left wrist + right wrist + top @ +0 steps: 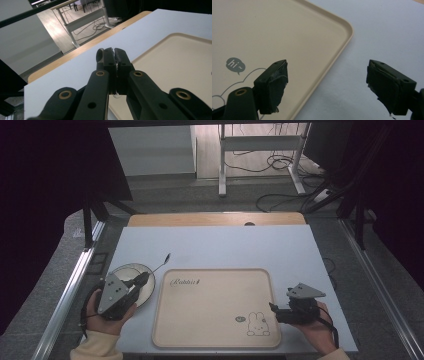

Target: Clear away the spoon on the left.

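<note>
Beige tray (215, 330) edge between clenched left gripper (142, 279) and released right gripper (272, 307).

The high view looks forward and down from above the person's side, taking in the whole surface (215, 245) and the beige tray (215, 307). Each gripper view sits close and low, looking along its own fingers; both share the tray (175, 62) (274, 32) with the high view
</note>
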Tool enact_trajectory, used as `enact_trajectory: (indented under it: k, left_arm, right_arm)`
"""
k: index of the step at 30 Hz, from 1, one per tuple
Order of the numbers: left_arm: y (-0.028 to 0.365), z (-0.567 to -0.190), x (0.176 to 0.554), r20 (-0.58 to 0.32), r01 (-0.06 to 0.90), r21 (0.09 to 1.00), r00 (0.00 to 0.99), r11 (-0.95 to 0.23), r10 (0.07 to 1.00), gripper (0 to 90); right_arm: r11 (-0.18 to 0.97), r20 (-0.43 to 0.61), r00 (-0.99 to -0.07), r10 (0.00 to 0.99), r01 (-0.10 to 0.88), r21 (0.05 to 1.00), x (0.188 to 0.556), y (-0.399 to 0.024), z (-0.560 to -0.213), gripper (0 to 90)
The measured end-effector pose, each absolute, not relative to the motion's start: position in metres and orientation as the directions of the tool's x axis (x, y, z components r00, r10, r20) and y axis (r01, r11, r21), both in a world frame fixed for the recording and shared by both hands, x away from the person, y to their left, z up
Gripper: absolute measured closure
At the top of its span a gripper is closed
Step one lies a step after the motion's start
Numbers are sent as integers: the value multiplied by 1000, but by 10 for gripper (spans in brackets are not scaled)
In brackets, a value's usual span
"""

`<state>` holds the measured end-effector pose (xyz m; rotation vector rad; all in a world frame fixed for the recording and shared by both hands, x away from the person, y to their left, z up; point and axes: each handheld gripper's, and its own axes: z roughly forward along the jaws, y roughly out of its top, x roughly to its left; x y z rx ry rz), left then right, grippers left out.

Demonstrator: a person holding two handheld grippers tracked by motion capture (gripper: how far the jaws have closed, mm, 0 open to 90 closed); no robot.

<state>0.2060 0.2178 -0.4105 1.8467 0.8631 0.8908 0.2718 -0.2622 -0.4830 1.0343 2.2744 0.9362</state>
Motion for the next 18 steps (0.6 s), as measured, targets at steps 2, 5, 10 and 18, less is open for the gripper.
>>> enact_trajectory:
  k: [2,5,10,18]
  left_arm:
    - [216,-414,207,225,207,905,507,-371,832,896]
    - [212,-418,207,225,213,901,517,-378,826,896]
    - [206,-422,208,224,220,895,533,-389,816,896]
    - [198,-429,210,220,229,888,552,-400,804,896]
  right_arm:
    - [485,-133,-607,784,464,741,272,-262,-483,179]
    - [486,-134,-608,783,463,741,272,-262,-483,179]
    - [488,-134,-610,781,462,740,272,-262,-484,178]
    - [489,-136,-610,781,461,741,272,-262,-484,178]
